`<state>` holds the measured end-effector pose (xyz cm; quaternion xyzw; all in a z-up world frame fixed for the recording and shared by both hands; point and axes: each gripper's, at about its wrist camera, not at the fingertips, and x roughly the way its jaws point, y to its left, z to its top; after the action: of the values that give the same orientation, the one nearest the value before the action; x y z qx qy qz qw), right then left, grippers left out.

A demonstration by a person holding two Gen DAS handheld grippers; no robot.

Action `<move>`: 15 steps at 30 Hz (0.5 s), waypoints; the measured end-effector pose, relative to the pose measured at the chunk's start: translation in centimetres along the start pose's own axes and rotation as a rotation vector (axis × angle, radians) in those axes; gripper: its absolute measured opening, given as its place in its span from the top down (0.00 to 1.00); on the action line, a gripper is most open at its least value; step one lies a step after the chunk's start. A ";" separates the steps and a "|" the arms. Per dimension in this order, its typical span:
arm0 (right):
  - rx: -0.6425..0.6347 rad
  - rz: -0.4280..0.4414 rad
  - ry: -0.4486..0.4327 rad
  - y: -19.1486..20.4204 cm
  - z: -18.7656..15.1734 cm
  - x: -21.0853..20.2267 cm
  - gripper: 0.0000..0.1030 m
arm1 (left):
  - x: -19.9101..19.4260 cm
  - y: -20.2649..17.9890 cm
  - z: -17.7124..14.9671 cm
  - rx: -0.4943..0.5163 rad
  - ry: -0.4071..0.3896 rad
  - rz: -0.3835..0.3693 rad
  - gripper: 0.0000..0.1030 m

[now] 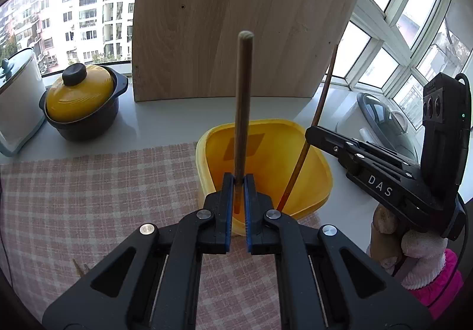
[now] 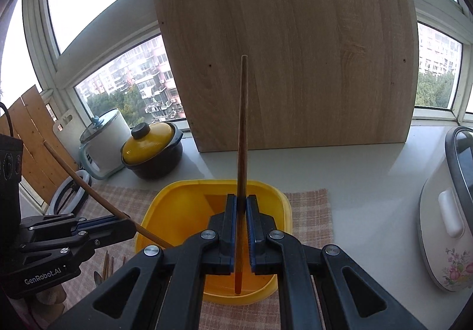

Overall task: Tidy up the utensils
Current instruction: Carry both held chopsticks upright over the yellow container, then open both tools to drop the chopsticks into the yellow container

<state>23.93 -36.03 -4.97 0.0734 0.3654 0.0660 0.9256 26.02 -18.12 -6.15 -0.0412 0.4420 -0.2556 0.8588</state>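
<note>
While its blue-padded jaws are pinching tight near the lower end of a light wooden chopstick (image 1: 243, 111), the left gripper (image 1: 238, 182) is holding that stick nearly upright, its long axis running up and away, blunt end high and tip down over the yellow tub (image 1: 319, 158). Just to the right, the right gripper (image 2: 241, 203) is clamping a darker chopstick (image 2: 242, 129) the same way, its reddish tip dipping inside the tub. Nothing else is showing in the tub, which is sitting on a pink checked cloth (image 1: 103, 197). Farther off, a wooden board (image 2: 295, 64) is standing upright, with a yellow-lidded pot (image 1: 79, 99) at far left.
</note>
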 end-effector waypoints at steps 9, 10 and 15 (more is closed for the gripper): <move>0.003 0.000 0.026 -0.2 -0.7 0.2 0.96 | 0.2 -0.3 -0.1 0.006 0.017 -0.009 0.96; 0.001 0.000 0.028 -0.1 -0.7 0.2 0.96 | 0.2 -0.3 -0.1 0.008 0.017 -0.009 0.96; -0.002 0.010 0.037 0.0 -0.8 -0.1 0.82 | 0.1 -0.6 -0.4 0.014 0.018 -0.012 0.95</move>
<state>23.26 -35.98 -5.49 0.0732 0.3821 0.0724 0.9184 25.51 -18.58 -6.29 -0.0354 0.4478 -0.2642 0.8534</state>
